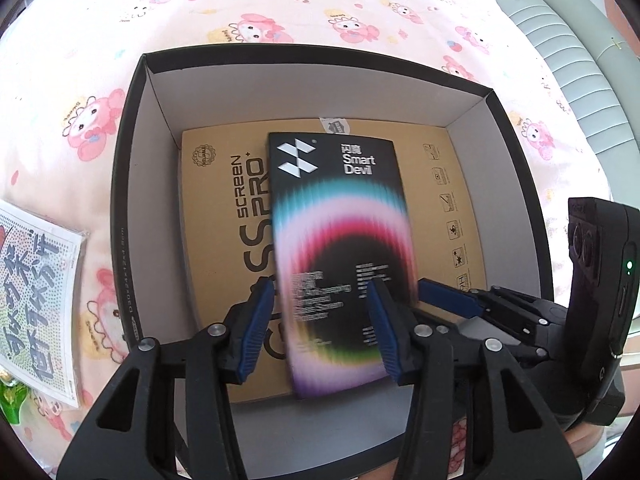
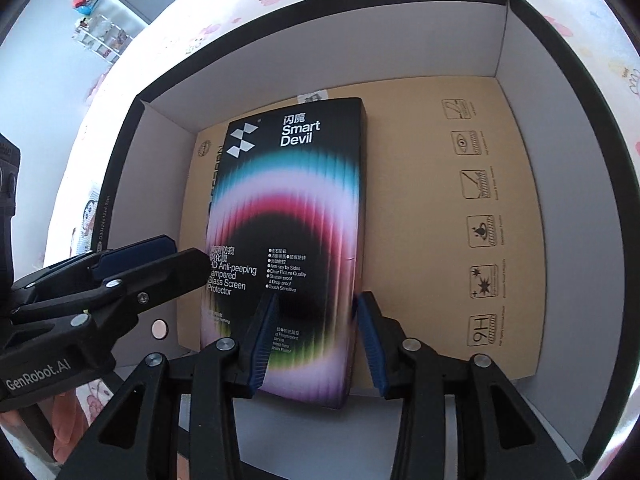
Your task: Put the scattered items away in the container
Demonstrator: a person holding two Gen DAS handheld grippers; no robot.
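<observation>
Tools, the left tool (image 1: 320, 328) and right tool (image 2: 316, 340), both open astride the Smart Devil box (image 2: 292, 240), lying on the kraft package (image 2: 432, 200) inside the black container (image 1: 132, 152); placing looks done, so next lift clear toward the card (image 1: 36, 304) at left.
</observation>
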